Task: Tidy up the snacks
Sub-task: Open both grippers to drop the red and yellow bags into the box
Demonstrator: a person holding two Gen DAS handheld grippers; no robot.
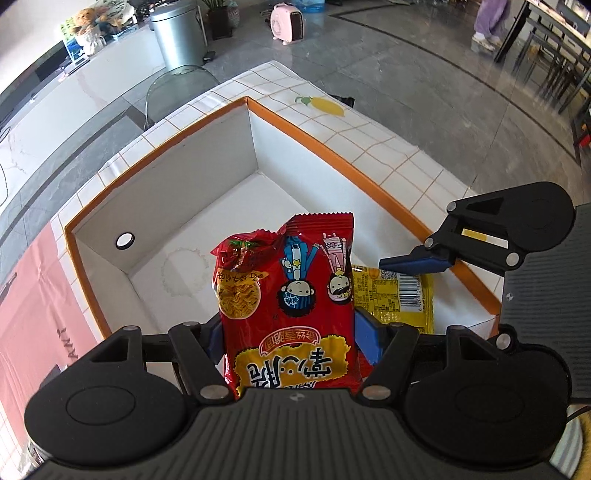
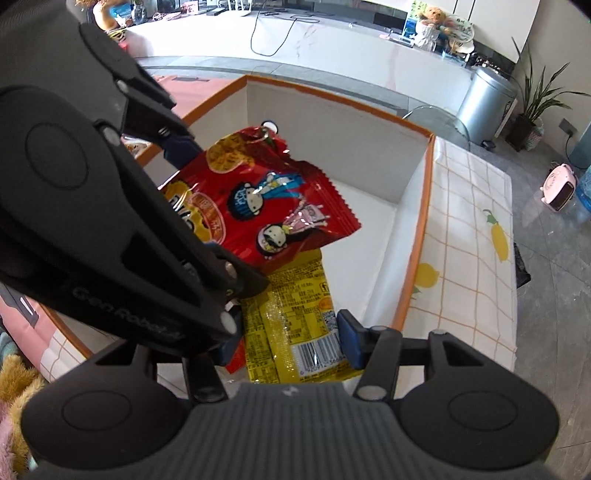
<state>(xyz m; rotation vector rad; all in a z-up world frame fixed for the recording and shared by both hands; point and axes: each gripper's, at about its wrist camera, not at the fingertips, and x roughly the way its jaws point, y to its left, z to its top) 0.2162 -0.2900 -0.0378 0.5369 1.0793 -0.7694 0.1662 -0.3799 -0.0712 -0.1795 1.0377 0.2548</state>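
My left gripper point(image 1: 290, 332) is shut on a red noodle snack packet point(image 1: 288, 295) and holds it above the near corner of a white box with an orange rim point(image 1: 332, 155). The packet also shows in the right wrist view point(image 2: 266, 206), with the left gripper's body point(image 2: 110, 221) over it. My right gripper point(image 2: 288, 341) is shut on a yellow snack packet point(image 2: 295, 325), held low inside the box point(image 2: 417, 229). In the left wrist view the yellow packet point(image 1: 399, 295) lies behind the red one, with a right gripper finger point(image 1: 413, 262) above it.
The box stands on a table with a checked lemon-print cloth point(image 1: 369, 122). A pink cloth point(image 1: 29, 314) lies at the left. Beyond are a metal bin point(image 1: 177, 33), a clear chair point(image 1: 177, 85), a pink heater point(image 1: 288, 22) and a white counter point(image 2: 295, 48).
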